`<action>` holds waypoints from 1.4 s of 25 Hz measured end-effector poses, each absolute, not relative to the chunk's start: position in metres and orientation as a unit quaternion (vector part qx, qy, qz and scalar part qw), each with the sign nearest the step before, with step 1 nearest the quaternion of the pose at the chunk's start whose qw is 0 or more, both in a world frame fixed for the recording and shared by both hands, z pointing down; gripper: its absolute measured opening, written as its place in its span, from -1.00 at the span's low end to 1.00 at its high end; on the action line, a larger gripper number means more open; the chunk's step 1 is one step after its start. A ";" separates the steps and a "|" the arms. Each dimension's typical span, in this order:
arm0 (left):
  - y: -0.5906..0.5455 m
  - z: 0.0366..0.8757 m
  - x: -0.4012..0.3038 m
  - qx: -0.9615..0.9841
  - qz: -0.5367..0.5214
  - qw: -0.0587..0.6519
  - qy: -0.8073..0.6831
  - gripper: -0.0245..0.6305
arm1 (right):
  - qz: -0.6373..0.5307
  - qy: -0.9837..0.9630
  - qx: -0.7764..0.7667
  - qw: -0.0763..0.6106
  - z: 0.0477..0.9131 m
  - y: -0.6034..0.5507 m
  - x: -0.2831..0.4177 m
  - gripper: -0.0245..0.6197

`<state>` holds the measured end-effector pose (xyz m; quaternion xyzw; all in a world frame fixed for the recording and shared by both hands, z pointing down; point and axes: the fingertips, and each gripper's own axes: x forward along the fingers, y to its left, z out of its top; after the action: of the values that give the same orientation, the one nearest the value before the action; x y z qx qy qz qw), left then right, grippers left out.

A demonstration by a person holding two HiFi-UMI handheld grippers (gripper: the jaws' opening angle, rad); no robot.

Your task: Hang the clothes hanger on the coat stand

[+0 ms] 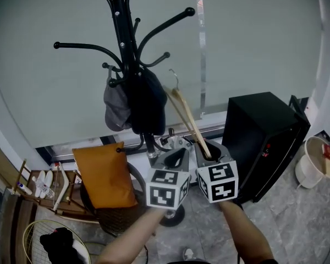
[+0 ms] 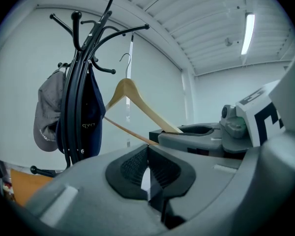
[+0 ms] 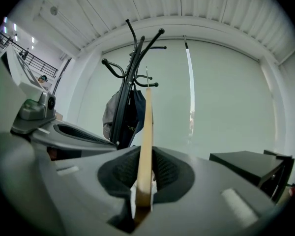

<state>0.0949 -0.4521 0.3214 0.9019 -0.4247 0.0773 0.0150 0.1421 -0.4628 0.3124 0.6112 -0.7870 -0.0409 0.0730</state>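
While the right tool (image 1: 210,152) clamps its jaws on one lower end of the wooden clothes hanger (image 1: 186,116), the hanger tilts up toward the black coat stand (image 1: 120,32). Its metal hook (image 1: 175,79) is near the pegs but rests on none. Just beside it, the left tool (image 1: 175,157) has its jaws closed together, empty. A grey cap (image 1: 115,108) and a navy cap (image 1: 147,100) hang on the stand.

The clothes hanger (image 1: 187,120) is seen as pale, smooth wood with a thin metal hook. The coat stand (image 1: 121,37) is finished in glossy black metal, and the caps (image 1: 116,110) are made of soft matt cloth.
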 end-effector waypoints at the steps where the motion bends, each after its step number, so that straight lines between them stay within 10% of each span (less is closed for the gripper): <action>1: -0.454 0.321 0.095 0.901 0.079 0.015 -0.427 -0.91 | -0.044 -0.788 0.609 0.074 0.311 -0.466 0.142 -0.77; 35: -0.521 0.316 0.071 0.879 0.077 0.010 -0.470 -0.91 | -0.085 -0.811 0.574 0.079 0.278 -0.553 0.113 -0.77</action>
<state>0.0712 -0.5212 0.3157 0.8791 -0.4701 0.0774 0.0098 0.1126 -0.5532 0.2779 0.5740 -0.8106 -0.0850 0.0793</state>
